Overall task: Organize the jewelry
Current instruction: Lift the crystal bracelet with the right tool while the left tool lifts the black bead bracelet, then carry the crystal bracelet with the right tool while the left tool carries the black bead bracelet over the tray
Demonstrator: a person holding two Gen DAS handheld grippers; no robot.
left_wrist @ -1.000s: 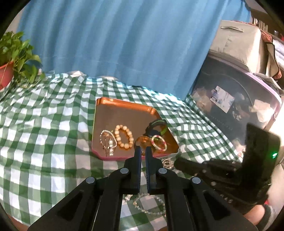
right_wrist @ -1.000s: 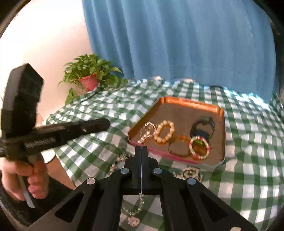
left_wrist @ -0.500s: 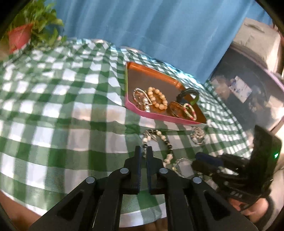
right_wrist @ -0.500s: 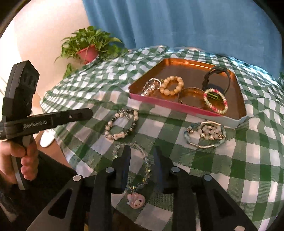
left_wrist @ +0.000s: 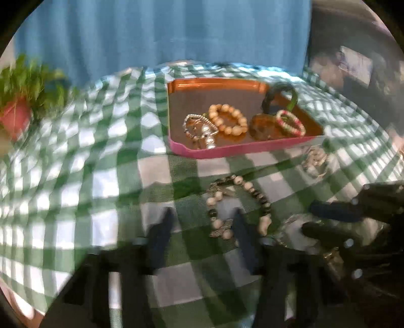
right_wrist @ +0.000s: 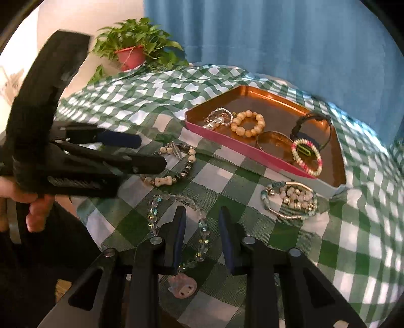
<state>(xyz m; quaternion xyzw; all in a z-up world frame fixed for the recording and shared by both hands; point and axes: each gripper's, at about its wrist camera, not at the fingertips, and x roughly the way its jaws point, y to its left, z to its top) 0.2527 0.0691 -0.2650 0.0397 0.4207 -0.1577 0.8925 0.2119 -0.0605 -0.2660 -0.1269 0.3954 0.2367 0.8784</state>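
Left wrist view: heavily motion-blurred, soft throughout | Right wrist view: sharper, blur toward right edge | Bright daylight, wall (right_wrist: pixel 75 15) blown out upper left | Glare on tray (right_wrist: pixel 252 89) rim | Fisheye bending, dark corners

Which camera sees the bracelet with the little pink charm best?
The right wrist view. There the clear bead bracelet lies sharp on the checked cloth, between the open fingers of the right gripper, its pink charm in plain sight. The left wrist view is blurred; it shows only a glint of it behind the right gripper.
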